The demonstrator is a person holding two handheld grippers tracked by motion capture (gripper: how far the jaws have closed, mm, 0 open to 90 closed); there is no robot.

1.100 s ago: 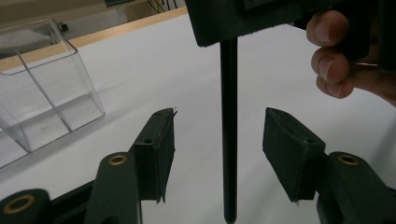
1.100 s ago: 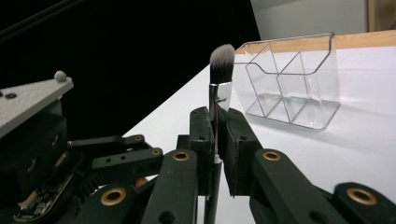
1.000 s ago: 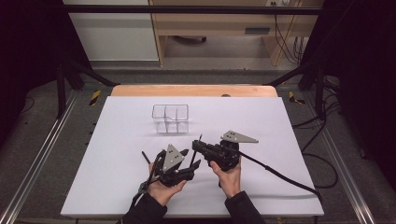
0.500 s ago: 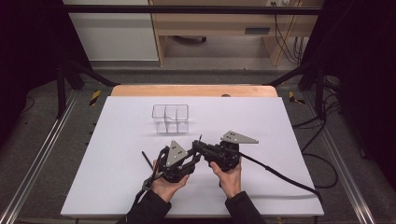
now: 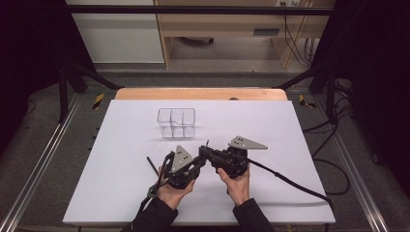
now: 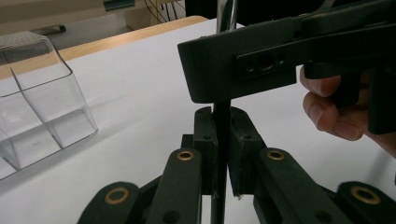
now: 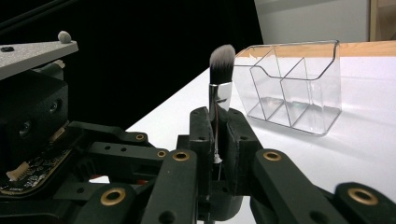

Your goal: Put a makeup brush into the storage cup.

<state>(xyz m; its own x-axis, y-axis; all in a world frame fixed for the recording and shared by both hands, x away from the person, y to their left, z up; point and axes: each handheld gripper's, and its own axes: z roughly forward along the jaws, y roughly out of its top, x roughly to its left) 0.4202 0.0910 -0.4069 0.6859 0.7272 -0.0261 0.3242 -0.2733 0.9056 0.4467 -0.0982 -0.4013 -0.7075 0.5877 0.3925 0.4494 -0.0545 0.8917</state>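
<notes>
Both grippers, left gripper point(image 5: 196, 162) and right gripper point(image 5: 207, 151), pinched our slim black-handled, grey-tipped makeup brush point(image 7: 221, 70) upright; the clear plastic three-compartment organiser point(image 5: 176, 123) stood far-left of them.

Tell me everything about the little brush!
The makeup brush has a fluffy grey-white tip, a shiny metal collar and a thin dark handle. It stands upright above the white table, near the clear organizer. Both the right gripper and the left gripper are shut on it.
</notes>
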